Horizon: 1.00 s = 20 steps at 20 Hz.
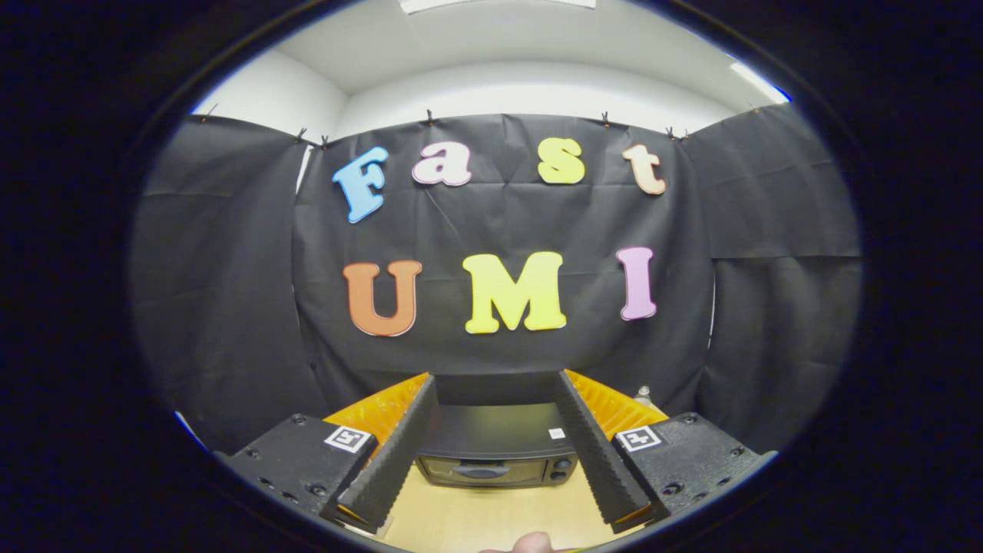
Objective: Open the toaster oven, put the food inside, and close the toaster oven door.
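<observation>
— Gripper view: where's the toaster oven (pixel 495 461)?
— Beyond the fingers (pixel 491 453), framed between them on the pale worktop (pixel 491 518), door closed.
— And the fingers?
— Spread wide apart, holding nothing, well short of the oven.

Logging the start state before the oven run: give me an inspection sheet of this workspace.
Surface: light wooden tabletop, bare between the fingers.
Job's things: toaster oven stands on the table just ahead of the fingers, door closed, handle across the door front, knobs to one side. A small pale rounded thing lies nearest the camera, between the fingers; cannot tell whether it is the food.
Clutter: a small pale object beyond the oven, too small to identify.
Grippers: tool open, fingers spread wide, holding nothing, the oven framed between them.
Cables: nothing seen.
Surroundings: black cloth wall behind, white ceiling with lights above.
</observation>
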Motion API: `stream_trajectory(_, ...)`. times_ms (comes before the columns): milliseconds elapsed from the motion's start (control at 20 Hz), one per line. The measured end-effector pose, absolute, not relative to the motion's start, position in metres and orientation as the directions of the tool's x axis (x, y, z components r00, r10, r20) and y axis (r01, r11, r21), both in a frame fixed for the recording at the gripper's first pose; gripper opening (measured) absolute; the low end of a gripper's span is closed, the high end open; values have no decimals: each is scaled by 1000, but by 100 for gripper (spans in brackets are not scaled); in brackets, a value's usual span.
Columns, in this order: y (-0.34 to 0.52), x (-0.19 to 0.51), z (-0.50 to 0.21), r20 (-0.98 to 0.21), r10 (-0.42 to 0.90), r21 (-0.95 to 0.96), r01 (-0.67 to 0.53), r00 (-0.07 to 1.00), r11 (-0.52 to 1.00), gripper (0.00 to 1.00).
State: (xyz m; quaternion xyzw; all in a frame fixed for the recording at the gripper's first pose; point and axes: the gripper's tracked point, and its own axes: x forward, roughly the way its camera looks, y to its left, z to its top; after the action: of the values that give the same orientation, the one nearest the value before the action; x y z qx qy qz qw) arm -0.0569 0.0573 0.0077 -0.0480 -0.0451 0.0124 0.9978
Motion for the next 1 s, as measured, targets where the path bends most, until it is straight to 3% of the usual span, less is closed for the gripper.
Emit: stream_trajectory(1000, 77, -75, -14, 73, 20, 14, -22, 997, 1000, 100)
